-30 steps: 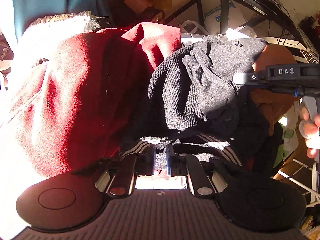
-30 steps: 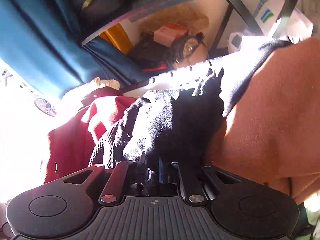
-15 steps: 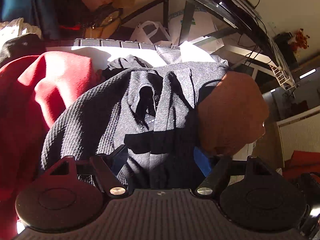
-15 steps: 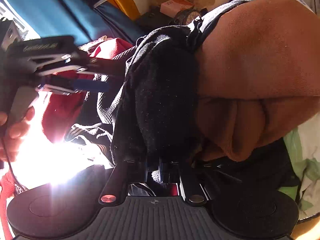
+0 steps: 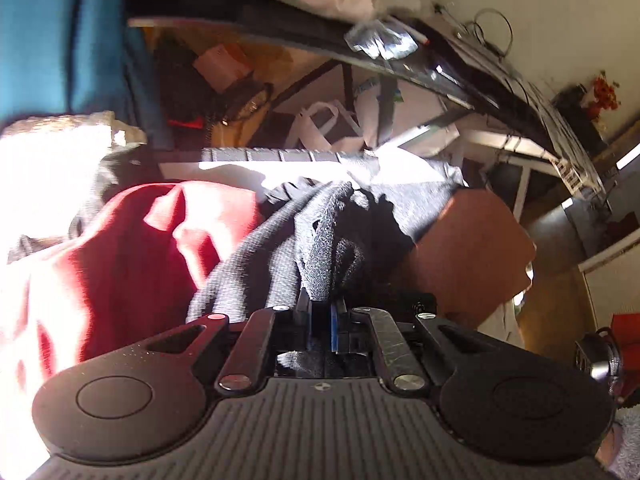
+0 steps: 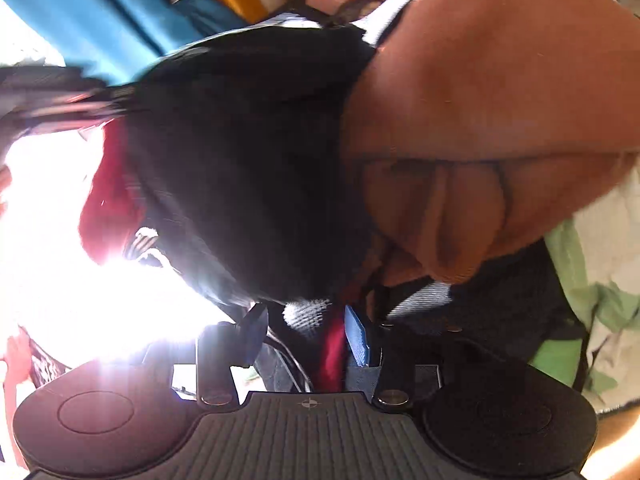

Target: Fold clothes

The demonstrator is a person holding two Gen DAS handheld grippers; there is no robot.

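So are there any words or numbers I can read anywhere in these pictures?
No, none can be read now.
White bag under the table: coloured print, too blurred to read.
Pink box: no print clear enough to make out.
Both claws: no lettering shows.

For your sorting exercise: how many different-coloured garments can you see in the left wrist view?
3: red garment left, black knit centre in the left gripper, brown garment right. Others may be hidden beneath.

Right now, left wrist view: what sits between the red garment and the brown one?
The dark knit garment, bunched between the red garment and brown garment; the left hand-held gripper pinches a fold of it.
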